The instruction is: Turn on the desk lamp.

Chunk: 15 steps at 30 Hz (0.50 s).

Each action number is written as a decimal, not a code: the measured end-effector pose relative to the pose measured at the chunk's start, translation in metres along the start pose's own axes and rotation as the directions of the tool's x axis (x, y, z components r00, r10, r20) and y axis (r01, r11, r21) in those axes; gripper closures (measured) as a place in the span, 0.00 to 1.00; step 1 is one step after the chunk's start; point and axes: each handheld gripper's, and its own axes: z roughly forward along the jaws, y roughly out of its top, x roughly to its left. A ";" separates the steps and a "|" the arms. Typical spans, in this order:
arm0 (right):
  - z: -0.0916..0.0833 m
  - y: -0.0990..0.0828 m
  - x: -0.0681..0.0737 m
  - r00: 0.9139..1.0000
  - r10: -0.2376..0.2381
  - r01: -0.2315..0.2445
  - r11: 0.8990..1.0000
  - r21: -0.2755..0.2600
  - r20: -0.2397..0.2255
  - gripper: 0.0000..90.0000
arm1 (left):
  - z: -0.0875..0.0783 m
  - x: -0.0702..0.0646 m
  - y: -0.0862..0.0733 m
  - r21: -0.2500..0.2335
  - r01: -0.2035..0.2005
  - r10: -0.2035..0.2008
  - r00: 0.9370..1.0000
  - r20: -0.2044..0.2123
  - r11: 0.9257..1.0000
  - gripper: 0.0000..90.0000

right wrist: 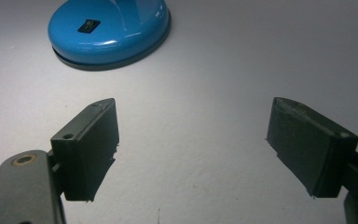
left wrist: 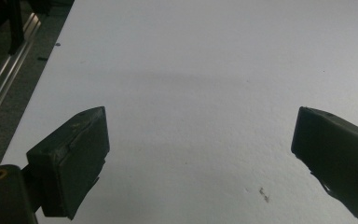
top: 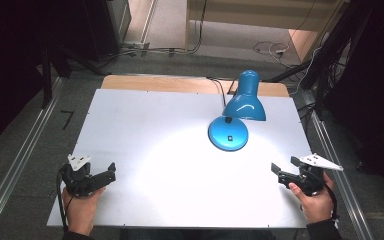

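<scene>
One blue desk lamp stands on the white table, right of centre in the upper half of the high view, lit and throwing a bright pool toward the middle of the board. Its round base sits flat, with a small black rocker switch on top; the bell-shaped shade leans out over the base on a short neck, and a dark cord runs off toward the top edge of the table.

Both grippers rest well apart from it, near the bottom corners of that view. The left gripper sits at lower left with its jaws spread wide over bare table. The right gripper sits at lower right, jaws likewise spread and holding nothing; in the right gripper view the base lies at upper left, beyond the jaw tips.

Judging by its look, the lamp is rigid painted metal, glossy and so probably slippery under the pads. The base is likely weighted and carries most of the mass, which should keep it steady under a light press. The shade is smooth, curved and may be warm, a poor place to pinch. The neck looks like the best hold for lifting; the base rim suits pushing. The switch should need only a jaw tip pressed down, the cord left slack.
</scene>
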 end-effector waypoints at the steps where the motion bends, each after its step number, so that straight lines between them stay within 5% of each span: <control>1: -0.001 -0.001 -0.001 1.000 0.004 -0.005 1.000 0.002 0.004 0.17 | 0.000 0.000 0.000 -0.001 -0.001 0.001 1.000 0.000 1.000 0.05; 15: -0.005 -0.018 -0.025 0.994 0.034 -0.040 0.998 0.049 0.105 0.16 | 0.000 -0.001 0.000 0.002 -0.002 0.002 1.000 0.001 1.000 0.05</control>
